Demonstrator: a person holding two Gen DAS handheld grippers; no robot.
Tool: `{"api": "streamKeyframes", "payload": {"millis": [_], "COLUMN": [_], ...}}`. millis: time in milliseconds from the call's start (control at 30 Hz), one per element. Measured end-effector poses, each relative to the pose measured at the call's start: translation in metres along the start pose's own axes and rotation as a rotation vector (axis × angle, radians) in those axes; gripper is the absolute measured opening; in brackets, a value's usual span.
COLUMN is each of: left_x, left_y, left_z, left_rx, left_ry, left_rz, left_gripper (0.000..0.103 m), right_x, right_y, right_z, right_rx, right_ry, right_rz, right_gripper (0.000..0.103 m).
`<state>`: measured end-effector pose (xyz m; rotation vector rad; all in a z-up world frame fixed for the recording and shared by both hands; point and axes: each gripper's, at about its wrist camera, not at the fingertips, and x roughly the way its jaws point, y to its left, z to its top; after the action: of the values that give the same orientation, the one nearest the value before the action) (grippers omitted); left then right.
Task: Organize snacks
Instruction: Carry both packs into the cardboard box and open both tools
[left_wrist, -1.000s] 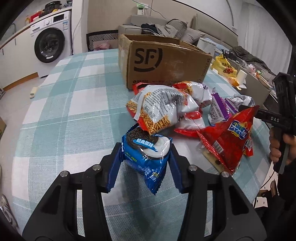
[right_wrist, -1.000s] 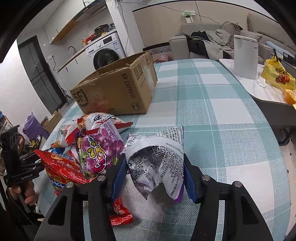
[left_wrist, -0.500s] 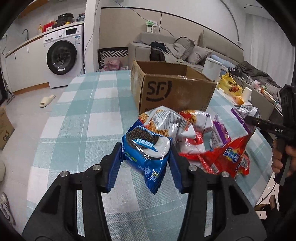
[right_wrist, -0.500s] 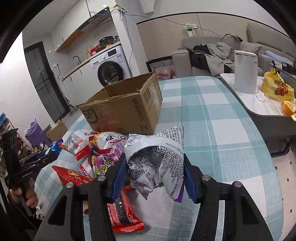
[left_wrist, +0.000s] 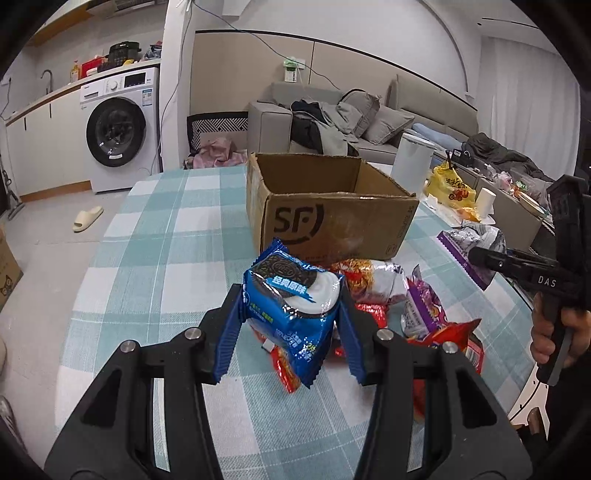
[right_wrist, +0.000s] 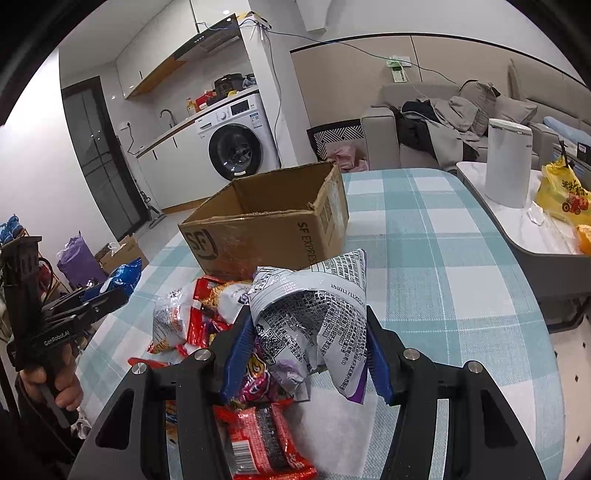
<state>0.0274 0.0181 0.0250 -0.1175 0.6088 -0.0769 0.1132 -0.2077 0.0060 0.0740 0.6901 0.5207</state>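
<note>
Our left gripper (left_wrist: 291, 317) clamps the blue cookie pack (left_wrist: 291, 310), and our right gripper (right_wrist: 306, 347) pinches the silver-and-purple snack bag (right_wrist: 314, 317); both packs hang clear of the checked tablecloth (left_wrist: 166, 258). The open cardboard box (left_wrist: 332, 225) lies straight ahead of both, past the loose snack pile (left_wrist: 388, 288) at its near wall. We judge its near rim the edge to clear; beyond its left side the cloth lies bare

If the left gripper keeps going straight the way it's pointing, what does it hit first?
Probably the front wall of the cardboard box, judging from the left wrist view. The left gripper, shut on the blue cookie pack, points over the snack pile; depth is unclear.
</note>
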Motion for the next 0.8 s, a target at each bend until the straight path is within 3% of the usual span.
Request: {"api": "streamKeyframes", "payload": {"millis": [800], "left_x": [0.046], "left_y": [-0.009], "left_z": [0.066], "left_rx": [0.000], "left_ry": [-0.045], "left_rz": [0.017], "left_gripper": [0.046], "right_x": [0.026], "right_y": [0.029], "right_z": [0.063], "right_rx": [-0.049], "right_ry": [-0.023], "right_rz": [0.026], "right_gripper": [0.057]}}
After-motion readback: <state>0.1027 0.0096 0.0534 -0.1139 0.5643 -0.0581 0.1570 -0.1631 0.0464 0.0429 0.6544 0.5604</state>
